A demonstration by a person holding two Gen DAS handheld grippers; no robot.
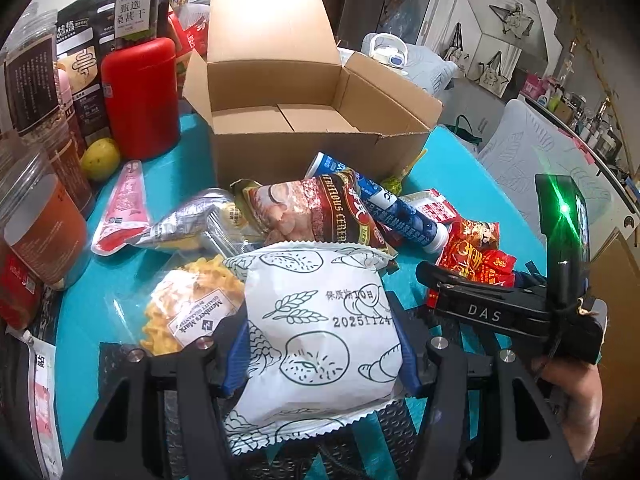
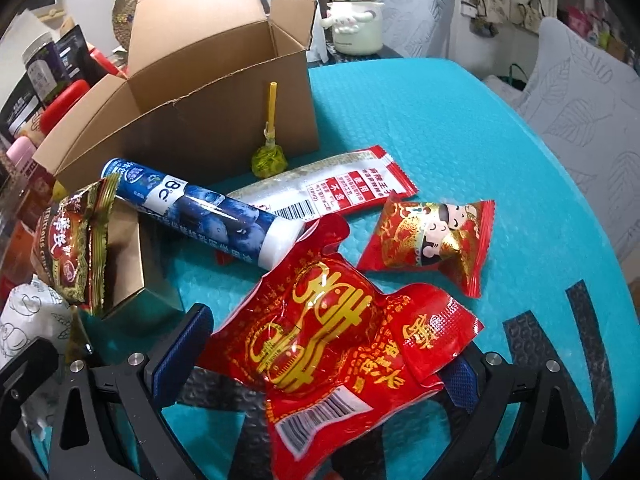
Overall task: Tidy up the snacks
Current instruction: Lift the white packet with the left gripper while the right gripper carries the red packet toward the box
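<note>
My left gripper is shut on a white bread packet with line drawings, its blue pads pressing both sides. Beyond it lie a dark red cereal packet, a blue tube and a noodle snack bag, before an open empty cardboard box. My right gripper stands wide open around a red and gold packet lying on the teal mat; its pads are apart from the packet's sides. The right gripper also shows in the left wrist view. The box shows in the right wrist view too.
Left of the box stand a red canister, jars and a yellow fruit. Near the right gripper lie a small red candy pouch, a red-white sachet, a lollipop and the blue tube. The teal mat extends right.
</note>
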